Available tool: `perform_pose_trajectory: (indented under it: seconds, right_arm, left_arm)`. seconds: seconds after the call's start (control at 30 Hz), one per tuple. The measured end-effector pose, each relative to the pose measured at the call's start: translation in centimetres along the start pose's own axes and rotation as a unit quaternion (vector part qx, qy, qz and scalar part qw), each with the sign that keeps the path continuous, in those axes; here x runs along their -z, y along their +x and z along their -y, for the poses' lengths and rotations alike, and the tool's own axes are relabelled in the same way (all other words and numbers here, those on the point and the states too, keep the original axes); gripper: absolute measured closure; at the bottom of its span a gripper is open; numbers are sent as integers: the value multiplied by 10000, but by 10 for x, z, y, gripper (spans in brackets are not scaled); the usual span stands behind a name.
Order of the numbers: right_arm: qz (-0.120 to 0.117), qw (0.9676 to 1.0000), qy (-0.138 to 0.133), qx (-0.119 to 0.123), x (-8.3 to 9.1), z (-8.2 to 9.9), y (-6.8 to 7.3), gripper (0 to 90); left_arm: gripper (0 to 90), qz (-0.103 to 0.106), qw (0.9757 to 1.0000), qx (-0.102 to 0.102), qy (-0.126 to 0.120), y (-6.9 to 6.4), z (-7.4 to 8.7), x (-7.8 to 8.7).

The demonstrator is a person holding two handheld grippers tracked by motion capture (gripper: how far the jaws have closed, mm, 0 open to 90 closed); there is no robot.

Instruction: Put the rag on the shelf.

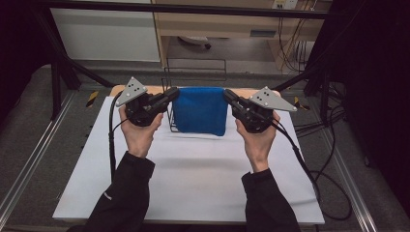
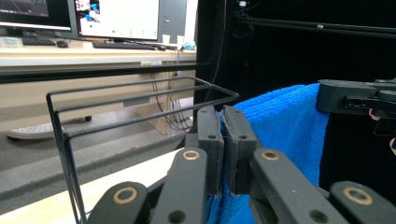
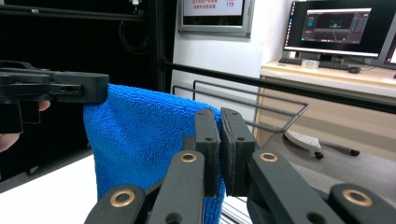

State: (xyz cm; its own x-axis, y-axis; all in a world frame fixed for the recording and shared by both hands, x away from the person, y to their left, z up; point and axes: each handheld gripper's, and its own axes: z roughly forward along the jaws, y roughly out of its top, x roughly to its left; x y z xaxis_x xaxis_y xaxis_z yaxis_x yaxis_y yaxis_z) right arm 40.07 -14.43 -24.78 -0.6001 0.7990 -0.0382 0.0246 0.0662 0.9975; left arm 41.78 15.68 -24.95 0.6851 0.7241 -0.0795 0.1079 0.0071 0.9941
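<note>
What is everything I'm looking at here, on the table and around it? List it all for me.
Towel: one, blue, held up by its two top corners above the far middle of the table, hanging down.
Wire rack: one, black, at the table's far edge, mostly behind the towel.
Table: one, white top, middle of the high view.
Monitors: several, lit, on a desk beyond the table.
Keyboard: one, dark, on that desk.
Left tongs: one, black, shut on the towel's left top corner.
Right tongs: one, black, shut on the towel's right top corner.
Hands: two, in dark sleeves, each holding one pair of tongs.
</note>
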Motion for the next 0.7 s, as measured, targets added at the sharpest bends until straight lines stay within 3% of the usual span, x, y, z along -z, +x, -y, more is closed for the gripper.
perform_pose_trajectory:
  seconds: [0.7]
  right_arm:
    - [134, 9990, -402, 134, -19, -39, -3, 869]
  left_arm:
    - [864, -166, 9990, -87, -394, 11, -37, -4]
